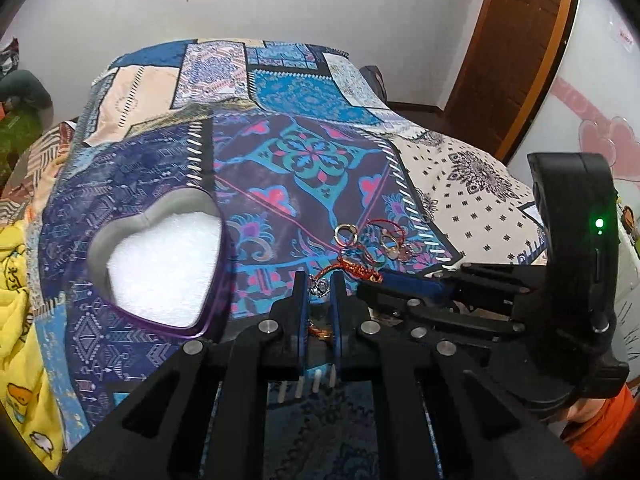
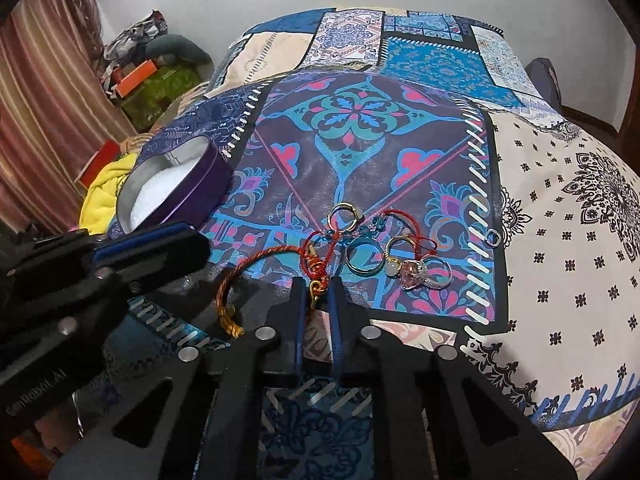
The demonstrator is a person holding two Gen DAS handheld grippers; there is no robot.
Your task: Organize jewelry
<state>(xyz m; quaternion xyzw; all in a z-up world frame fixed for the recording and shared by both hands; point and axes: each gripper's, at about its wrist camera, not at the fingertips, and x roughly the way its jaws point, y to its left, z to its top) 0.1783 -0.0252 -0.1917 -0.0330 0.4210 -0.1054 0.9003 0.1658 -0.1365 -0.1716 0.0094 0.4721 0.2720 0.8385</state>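
Red-cord bracelet (image 2: 316,268) pinched narrow by both grippers: right gripper (image 2: 316,294) on gold clasp, left gripper (image 1: 320,286) on charm; heart tin (image 1: 160,264) mid-left of frame, nearer left.

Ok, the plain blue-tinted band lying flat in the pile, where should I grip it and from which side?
Take the plain band by its left rim, coming down from above with one finger inside the hoop. It lies flat, and the pink-stone ring crowds its right side. Red cord runs close on the left, so watch for snagging.
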